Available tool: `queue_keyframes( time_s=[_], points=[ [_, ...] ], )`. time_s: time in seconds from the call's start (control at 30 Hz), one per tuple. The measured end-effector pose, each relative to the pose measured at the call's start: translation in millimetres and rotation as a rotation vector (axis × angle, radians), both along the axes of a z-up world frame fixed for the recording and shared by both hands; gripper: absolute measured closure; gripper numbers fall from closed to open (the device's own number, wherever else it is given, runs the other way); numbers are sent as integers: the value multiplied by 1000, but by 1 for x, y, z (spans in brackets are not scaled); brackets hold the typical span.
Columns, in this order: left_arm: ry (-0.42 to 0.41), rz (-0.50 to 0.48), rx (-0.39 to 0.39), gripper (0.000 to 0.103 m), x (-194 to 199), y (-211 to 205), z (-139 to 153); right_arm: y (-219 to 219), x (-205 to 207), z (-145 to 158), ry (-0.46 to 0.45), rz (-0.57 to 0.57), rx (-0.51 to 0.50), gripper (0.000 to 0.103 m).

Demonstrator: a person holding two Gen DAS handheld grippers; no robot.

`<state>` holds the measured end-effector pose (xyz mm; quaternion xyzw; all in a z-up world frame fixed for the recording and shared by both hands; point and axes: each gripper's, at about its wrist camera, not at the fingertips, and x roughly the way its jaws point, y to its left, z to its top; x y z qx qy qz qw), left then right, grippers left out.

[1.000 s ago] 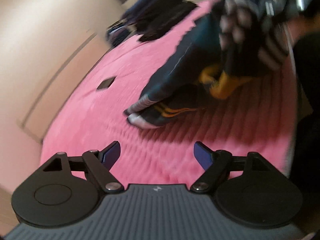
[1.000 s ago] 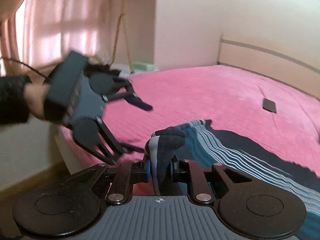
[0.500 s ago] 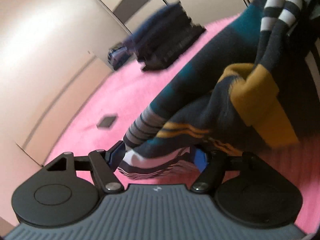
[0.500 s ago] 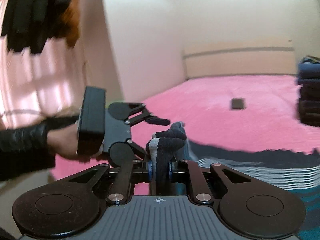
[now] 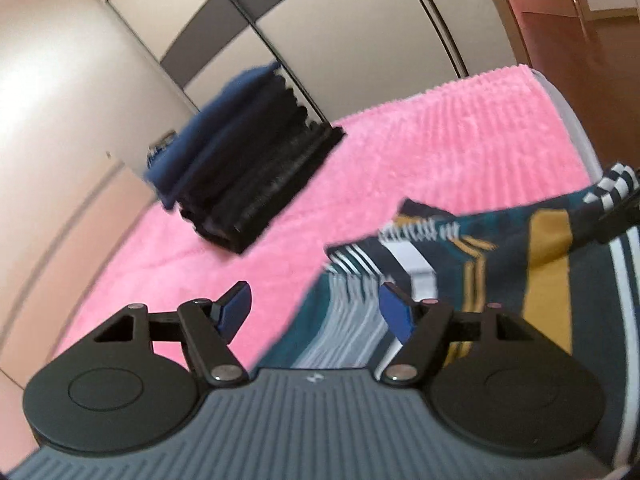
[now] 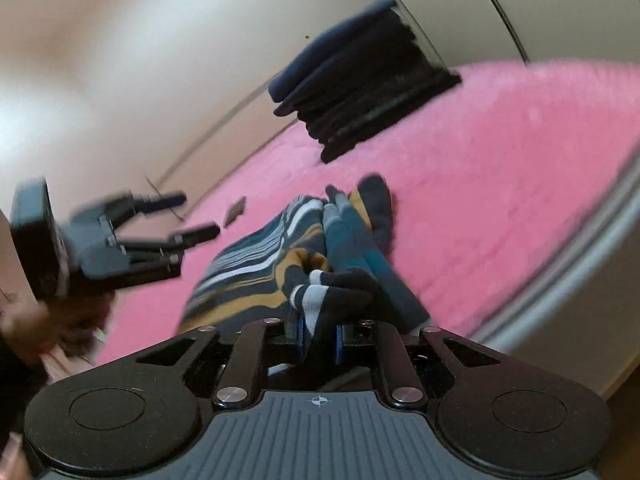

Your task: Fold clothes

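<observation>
**Spread the sweater flat before you fold**

Your right gripper (image 6: 318, 338) has its fingers clamped on a bunched edge of the striped sweater (image 6: 256, 264), which trails ahead of them across the pink bed (image 6: 500, 168). Your left gripper (image 5: 314, 312) hangs tilted above the cloth, fingers apart and empty. Lower it onto a free edge just ahead of its right finger, pinch, then pull both apart. Steer well short of the folded pile (image 5: 244, 168) beyond.
</observation>
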<state>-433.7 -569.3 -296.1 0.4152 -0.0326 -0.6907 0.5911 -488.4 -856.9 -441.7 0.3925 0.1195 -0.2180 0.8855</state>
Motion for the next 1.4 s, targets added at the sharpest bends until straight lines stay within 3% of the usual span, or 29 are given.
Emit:
queue_keyframes(
  time_s=[0.07,0.13,0.2,0.3,0.33,0.4,0.53,0.67,0.73,0.87,0.97,1.13,1.2,1.33,1.4],
  points=[
    [51,46,43,35,9,8,-7,1,0,6,-18,15,-12,83],
    [107,100,80,35,20,15,-16,1,2,10,-44,29,11,44],
    [155,144,102,35,29,23,-24,0,5,14,-61,42,33,36],
    [219,180,117,36,39,30,-32,-3,12,18,-39,54,57,36],
    [230,187,119,36,40,31,-33,-4,16,20,-17,50,49,45],
    [236,196,117,36,40,31,-35,-6,23,25,28,42,34,81],
    [240,207,88,41,37,27,-28,-15,43,46,25,99,-61,87],
    [270,207,-44,44,27,28,-11,-12,27,92,-104,117,-207,88],
    [284,209,-21,43,24,19,-14,-9,18,86,-103,87,-244,88],
    [229,201,105,43,22,1,-41,-30,12,15,47,44,16,88],
    [252,204,116,42,27,2,-43,-28,0,3,62,34,17,86],
    [288,234,86,42,42,15,-24,-18,-10,12,92,6,-28,74],
    [321,257,100,42,51,17,-22,-6,-10,26,106,-11,-113,67],
    [340,268,176,42,54,7,-40,19,-3,58,97,-14,-309,66],
    [347,275,174,41,51,1,-49,26,8,63,75,39,-347,66]
  ],
)
